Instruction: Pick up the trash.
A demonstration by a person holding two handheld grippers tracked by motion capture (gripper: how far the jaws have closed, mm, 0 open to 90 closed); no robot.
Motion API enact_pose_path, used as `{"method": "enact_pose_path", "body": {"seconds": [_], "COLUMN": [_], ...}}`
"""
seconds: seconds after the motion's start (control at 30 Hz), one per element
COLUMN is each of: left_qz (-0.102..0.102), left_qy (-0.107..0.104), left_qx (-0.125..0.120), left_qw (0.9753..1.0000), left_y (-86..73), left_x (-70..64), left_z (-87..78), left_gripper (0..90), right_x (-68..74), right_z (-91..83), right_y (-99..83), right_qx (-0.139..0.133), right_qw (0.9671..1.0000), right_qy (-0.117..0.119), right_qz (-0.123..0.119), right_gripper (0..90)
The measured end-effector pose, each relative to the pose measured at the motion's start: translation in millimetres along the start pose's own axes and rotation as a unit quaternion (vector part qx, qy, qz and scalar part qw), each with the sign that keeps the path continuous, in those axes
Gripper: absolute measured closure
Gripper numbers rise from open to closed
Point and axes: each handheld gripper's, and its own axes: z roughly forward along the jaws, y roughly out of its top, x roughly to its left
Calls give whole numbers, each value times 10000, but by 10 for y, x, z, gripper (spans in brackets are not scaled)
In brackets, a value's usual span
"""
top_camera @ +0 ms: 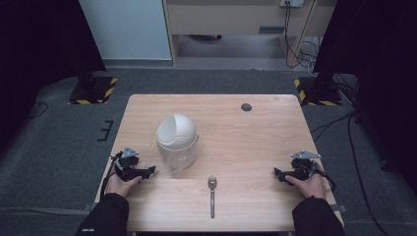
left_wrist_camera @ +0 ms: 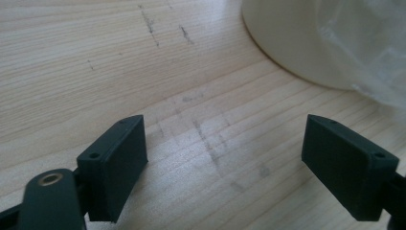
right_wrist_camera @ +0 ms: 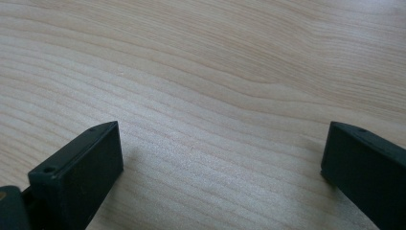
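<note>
Leftmost, near the light wooden table's [top_camera: 255, 132] left edge: left gripper [top_camera: 147, 171], released, jaws spread wide, resting just beside the white domed plastic bin with clear wrap [top_camera: 177, 139]. Centre, near edge: grey metal spoon [top_camera: 212, 192], bare wood all round. Far right, by the right edge: right gripper [top_camera: 278, 173], likewise released, well apart from everything.

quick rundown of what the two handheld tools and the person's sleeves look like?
Both tools are black: the left tool and right tool each carry a grey three-cornered plate on top and trail a black cable. The gripper views show flat, rectangular black pads with small screw holes at the corners; a brass-coloured insert sits by the left one. Sleeves are black, with small white lettering on the left.
</note>
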Motion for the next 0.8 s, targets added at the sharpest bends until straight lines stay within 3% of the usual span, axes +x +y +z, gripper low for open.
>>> {"method": "enact_pose_path", "body": {"seconds": [0.07, 0.13, 0.2, 0.27, 0.3, 0.33, 0.4, 0.43, 0.53, 0.57, 0.6, 0.63, 0.67, 0.7, 0.77, 0.8], "left_qz": [-13, -124, -156, -208, -268, -268, -402, -402, -511, -561, -561, -589, -602, -602, -556, -556], "left_qy": [10, 13, 14, 50, 73, 73, 98, 98, 139, 153, 153, 149, 122, 122, 40, 40], "left_qx": [-97, -445, -592, -841, -1049, -1049, -1405, -1405, -1804, -2023, -2023, -2181, -2407, -2407, -2729, -2729], "left_qw": [10000, 9989, 9981, 9962, 9941, 9941, 9892, 9892, 9822, 9776, 9776, 9740, 9686, 9686, 9604, 9604], "left_y": [17, 73, 96, 129, 152, 152, 188, 188, 227, 249, 249, 267, 293, 293, 341, 341], "left_x": [-3, -7, -8, -9, -2, -2, 13, 13, 27, 29, 29, 27, 18, 18, -9, -9], "left_z": [-23, -106, -149, -221, -286, -286, -390, -390, -497, -554, -554, -593, -642, -642, -711, -711], "left_gripper": [158, 158, 158, 161, 163, 165, 174, 177, 182, 190, 193, 199, 206, 211, 218, 218], "right_x": [-1, 0, -1, -2, -1, -1, -1, -1, 0, 1, 1, 1, 1, 1, 1, 1], "right_z": [-1, -1, -2, -6, -7, -7, -7, -7, -8, -8, -8, -8, -8, -8, -8, -8], "right_y": [-1, -2, -2, -5, -5, -5, -6, -6, -7, -6, -6, -7, -6, -6, -6, -6], "right_qx": [-1, 1, -1, 9, 8, 8, 7, 7, 11, 11, 11, 12, 11, 11, 11, 11], "right_qw": [10000, 10000, 10000, 10000, 10000, 10000, 10000, 10000, 10000, 10000, 10000, 10000, 10000, 10000, 10000, 10000], "right_qy": [0, 1, 0, 9, 13, 13, 12, 12, 8, 10, 10, 10, 10, 10, 10, 10], "right_qz": [-10, -9, -16, -20, -18, -18, -20, -20, -5, -6, -6, -5, -5, -5, -5, -5], "right_gripper": [8, 8, 8, 8, 8, 8, 8, 8, 8, 8, 8, 8, 8, 8, 8, 8]}}
